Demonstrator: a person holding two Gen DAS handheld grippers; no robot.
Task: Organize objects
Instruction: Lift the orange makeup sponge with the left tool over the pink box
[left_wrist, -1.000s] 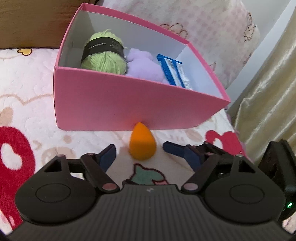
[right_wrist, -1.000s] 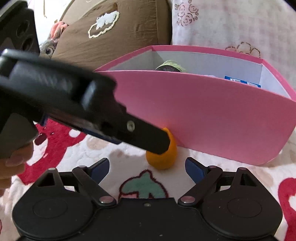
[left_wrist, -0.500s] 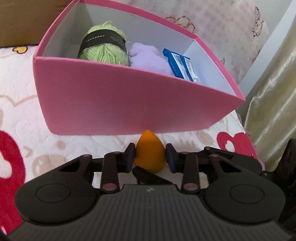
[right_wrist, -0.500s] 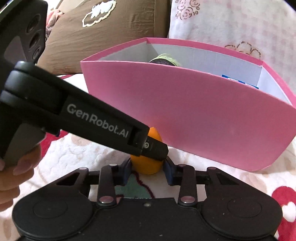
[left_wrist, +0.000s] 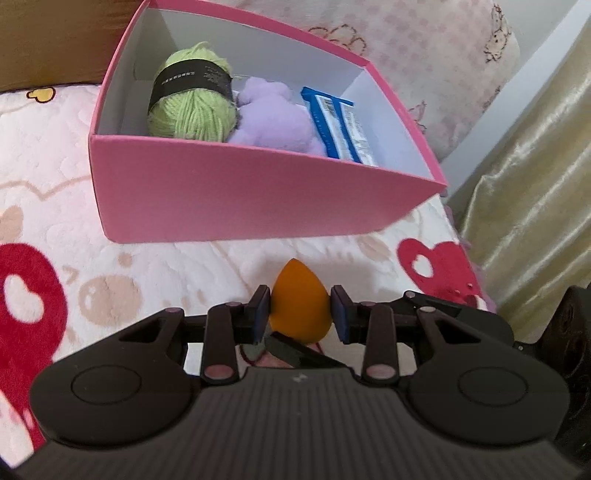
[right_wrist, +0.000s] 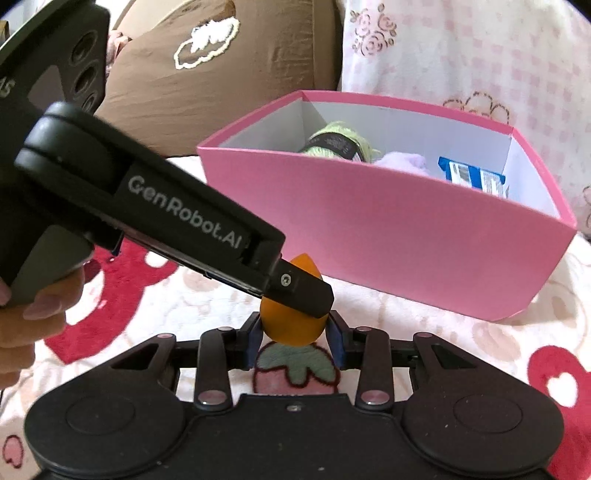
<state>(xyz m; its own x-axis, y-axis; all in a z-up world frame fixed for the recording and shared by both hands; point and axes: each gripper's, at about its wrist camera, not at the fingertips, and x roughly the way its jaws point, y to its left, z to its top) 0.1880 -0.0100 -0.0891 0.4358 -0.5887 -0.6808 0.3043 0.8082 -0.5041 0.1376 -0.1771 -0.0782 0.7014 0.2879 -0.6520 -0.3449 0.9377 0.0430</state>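
Observation:
An orange teardrop sponge (left_wrist: 299, 306) is held between both grippers, lifted above the blanket in front of the pink box (left_wrist: 236, 192). My left gripper (left_wrist: 300, 314) is shut on the sponge. My right gripper (right_wrist: 295, 332) is shut on the same sponge (right_wrist: 291, 325); the left gripper's finger (right_wrist: 303, 291) crosses over it there. The pink box (right_wrist: 406, 229) holds a green yarn ball (left_wrist: 192, 107), a purple plush (left_wrist: 273, 118) and a blue packet (left_wrist: 338, 125).
A white blanket with red hearts (left_wrist: 436, 266) covers the surface. A brown pillow (right_wrist: 221, 74) and a pink patterned pillow (right_wrist: 461, 51) lie behind the box. A gold curtain (left_wrist: 535, 184) hangs at the right.
Both grippers closed on the orange sponge from open a second ago. They have since lifted it up and back from the box's front wall, so the box interior shows more.

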